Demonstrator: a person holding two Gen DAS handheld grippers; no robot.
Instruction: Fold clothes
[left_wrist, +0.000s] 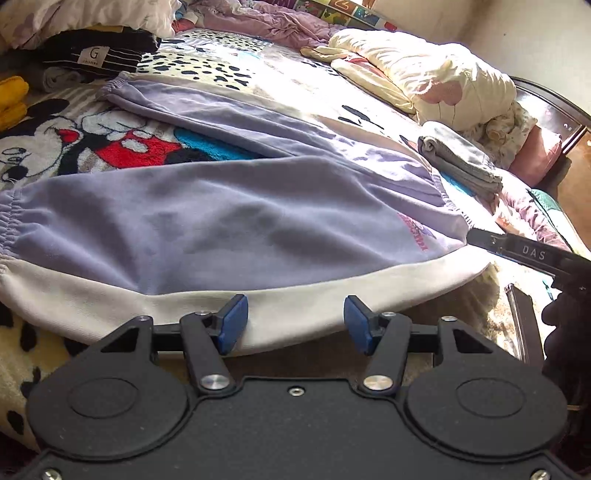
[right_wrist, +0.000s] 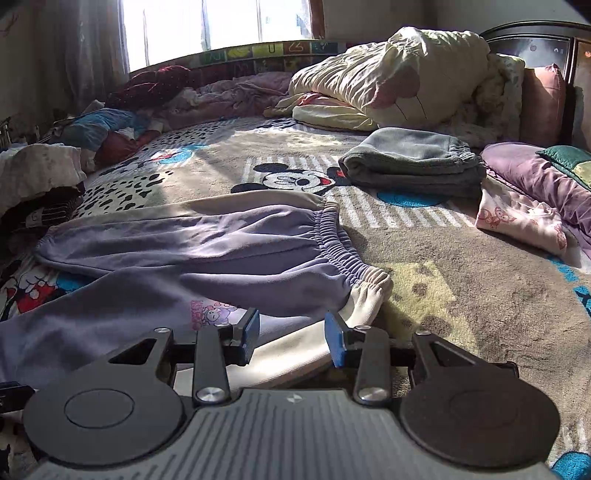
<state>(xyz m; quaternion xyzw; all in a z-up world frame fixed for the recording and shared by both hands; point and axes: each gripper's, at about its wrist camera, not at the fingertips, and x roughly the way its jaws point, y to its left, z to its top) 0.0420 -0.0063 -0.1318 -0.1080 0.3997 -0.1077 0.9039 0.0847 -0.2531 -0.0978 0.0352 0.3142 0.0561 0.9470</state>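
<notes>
Lilac trousers (left_wrist: 221, 206) with a cream side stripe lie spread flat on the cartoon-print bed blanket (left_wrist: 122, 144), legs toward the left. My left gripper (left_wrist: 295, 323) is open, its blue pads either side of the cream stripe at the near leg's edge. The right gripper shows at the right edge in the left wrist view (left_wrist: 524, 251). In the right wrist view the trousers (right_wrist: 207, 251) show their gathered waistband (right_wrist: 343, 243). My right gripper (right_wrist: 291, 339) is open over the cream stripe near the waistband corner, close to a pink cartoon print (right_wrist: 210, 314).
A folded grey garment (right_wrist: 410, 162) lies on the blanket to the right. A cream quilt (right_wrist: 391, 77) and pillows (right_wrist: 543, 107) sit by the dark headboard (right_wrist: 535, 37). Piled clothes (left_wrist: 85, 55) lie at the far left. A folded pink printed garment (right_wrist: 517, 221) lies at the right.
</notes>
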